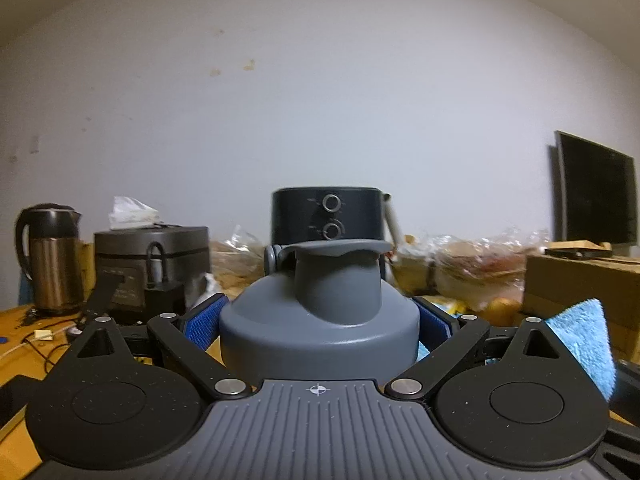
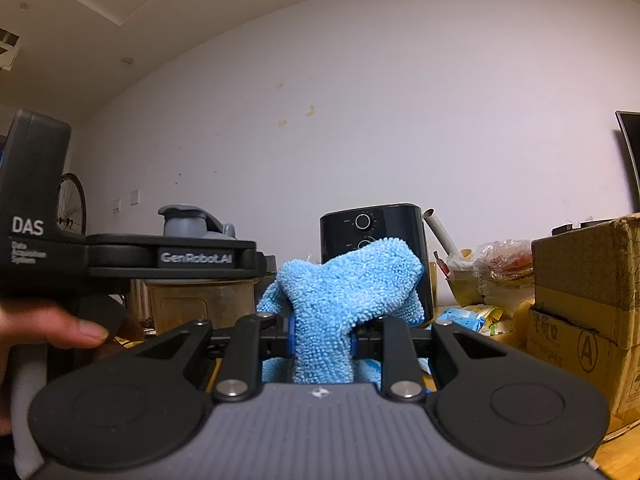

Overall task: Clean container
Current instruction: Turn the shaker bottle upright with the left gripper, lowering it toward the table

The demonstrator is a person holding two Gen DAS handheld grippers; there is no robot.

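The container [image 1: 320, 344] has a grey flip-top lid and, in the right wrist view, an amber see-through body [image 2: 200, 300]. It stands upright with my left gripper [image 1: 320, 314] shut on it just below the lid, blue pads [image 1: 204, 316] pressed against both sides. My right gripper [image 2: 323, 336] is shut on a light blue microfibre cloth [image 2: 344, 288], which bunches up above its fingers. The cloth [image 1: 584, 340] sits just right of the container, and I cannot tell whether they touch. A hand [image 2: 60, 328] holds the left gripper [image 2: 172, 258].
A black air fryer [image 1: 328, 216] stands behind the container against the wall. A steel kettle [image 1: 52, 256] and a rice cooker [image 1: 156, 264] are at the left. Cardboard boxes [image 2: 584, 300], a monitor [image 1: 596, 192] and plastic bags [image 1: 472, 260] crowd the right of the wooden table [image 1: 20, 320].
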